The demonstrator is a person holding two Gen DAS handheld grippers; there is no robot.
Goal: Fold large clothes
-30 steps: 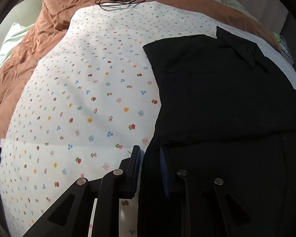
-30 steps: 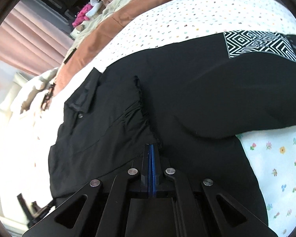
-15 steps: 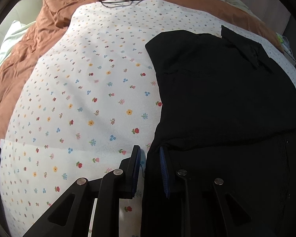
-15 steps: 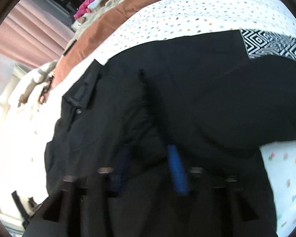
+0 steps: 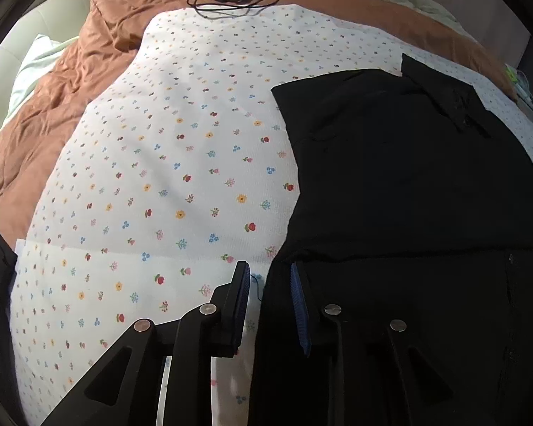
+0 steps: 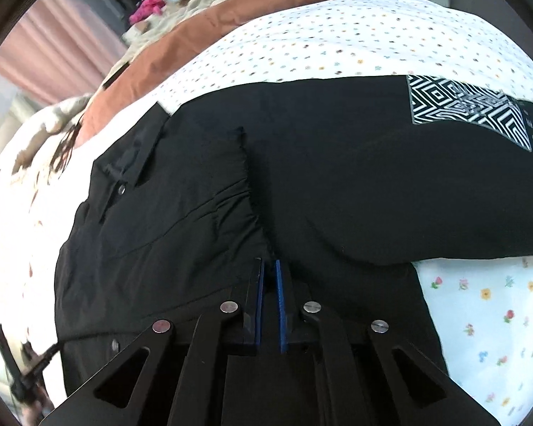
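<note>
Risk of a skewed fold — black shirt-like garment (image 5: 408, 177) lies flat on the flower-print bed sheet (image 5: 160, 177), left claw (image 5: 266, 305) parted astride its edge, right claw (image 6: 269, 301) nearly together with no cloth visibly pinched, so either could lift nothing.

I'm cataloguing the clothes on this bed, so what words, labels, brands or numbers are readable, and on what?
"E A E": pale letters running down the black garment beside its black-and-white geometric patch, right wrist view; the string is cut off at the picture's edge, so the full word cannot be read.
Left wrist view: no text readable; the floral sheet carries only flower prints.
</note>
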